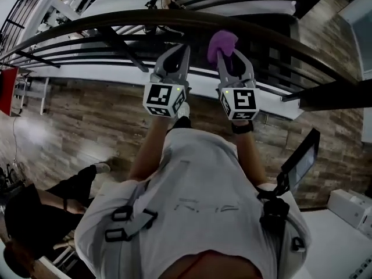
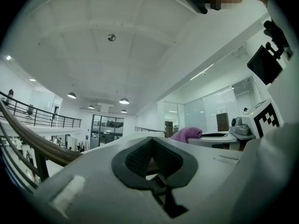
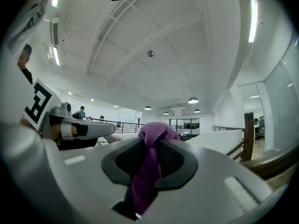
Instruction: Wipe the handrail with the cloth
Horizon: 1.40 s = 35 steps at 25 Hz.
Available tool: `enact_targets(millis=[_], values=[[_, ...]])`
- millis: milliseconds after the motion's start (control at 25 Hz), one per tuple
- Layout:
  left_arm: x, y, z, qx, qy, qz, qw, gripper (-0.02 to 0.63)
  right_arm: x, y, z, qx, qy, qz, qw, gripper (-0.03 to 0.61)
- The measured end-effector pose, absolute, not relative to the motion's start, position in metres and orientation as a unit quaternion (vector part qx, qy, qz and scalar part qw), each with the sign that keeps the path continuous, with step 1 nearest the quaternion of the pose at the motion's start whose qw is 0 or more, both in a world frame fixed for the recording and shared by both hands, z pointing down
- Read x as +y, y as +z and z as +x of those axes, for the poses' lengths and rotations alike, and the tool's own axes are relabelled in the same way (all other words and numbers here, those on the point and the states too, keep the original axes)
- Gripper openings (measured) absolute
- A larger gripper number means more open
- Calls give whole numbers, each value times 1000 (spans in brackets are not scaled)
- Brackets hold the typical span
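Purple cloth (image 1: pixel 222 40) up by the handrail (image 1: pixel 116 20)
The right claw (image 3: pixel 152 149) pinches it; the left claw (image 2: pixel 152 158) is closed, empty (its own view shows that).

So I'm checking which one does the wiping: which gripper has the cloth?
The right gripper: its jaws are clamped on the purple cloth, which bunches up above them. The left gripper is shut with nothing between its jaws.

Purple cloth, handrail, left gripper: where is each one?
purple cloth (image 1: pixel 222 40): head view, bunched top.
handrail (image 1: pixel 116 19): head view, dark top bar.
left gripper (image 1: pixel 179 50): head view, between its fingertips.
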<state>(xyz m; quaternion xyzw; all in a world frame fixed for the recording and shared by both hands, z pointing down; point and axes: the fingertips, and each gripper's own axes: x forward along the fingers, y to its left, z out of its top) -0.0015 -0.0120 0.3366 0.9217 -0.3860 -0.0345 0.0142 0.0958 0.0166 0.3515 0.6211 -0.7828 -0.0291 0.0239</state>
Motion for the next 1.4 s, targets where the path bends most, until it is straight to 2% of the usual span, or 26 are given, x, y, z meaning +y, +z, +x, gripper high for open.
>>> enact_targets(millis=[320, 560, 840, 1160, 1280, 1400], values=[[-152, 327, -120, -462, -43, 886, 2, 0, -152, 349, -39, -854, -53, 515, 59, 74], [-198, 330, -220, -561, -34, 827, 15, 0, -224, 356, -150, -910, -93, 388, 111, 77], [-206, 326, -278, -625, -33, 780, 31, 0, -292, 370, -239, -925, -121, 309, 185, 80], [-195, 345, -325, -659, -21, 750, 51, 0, -333, 426, -355, -928, -133, 215, 274, 80], [-190, 354, -335, -666, -20, 743, 57, 0, -340, 465, -369, -908, -141, 192, 344, 71], [-188, 357, -336, -665, -22, 744, 60, 0, -346, 477, -362, -907, -117, 207, 348, 63]])
